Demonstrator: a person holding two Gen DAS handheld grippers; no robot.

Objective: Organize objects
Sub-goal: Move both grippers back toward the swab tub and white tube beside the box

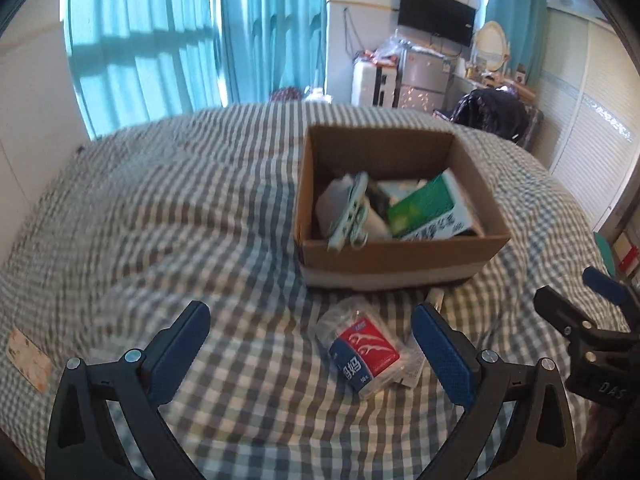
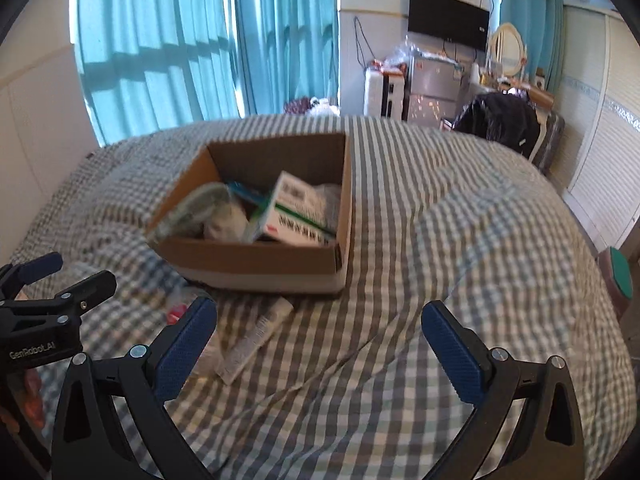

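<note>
An open cardboard box (image 1: 400,258) (image 2: 256,258) stands on the checked bed and holds a green-and-white carton (image 1: 430,208) (image 2: 298,210), a pale green tool (image 1: 352,212) and other packets. In front of the box lies a clear bag with a red-and-blue floss pack (image 1: 366,354), partly hidden in the right wrist view (image 2: 176,314). A white tube (image 2: 256,338) lies beside it. My left gripper (image 1: 312,344) hovers open just above the floss pack, which sits near its right finger. My right gripper (image 2: 320,348) is open over bare bedding, right of the tube.
The grey-checked bedspread (image 1: 160,216) covers the whole bed. Teal curtains (image 1: 160,40) hang behind it. A wall TV (image 1: 438,14), a small fridge (image 1: 424,76), a dark chair (image 1: 496,114) and white wardrobe doors (image 1: 592,152) stand at the far right. A sticker (image 1: 28,358) lies at the bed's left edge.
</note>
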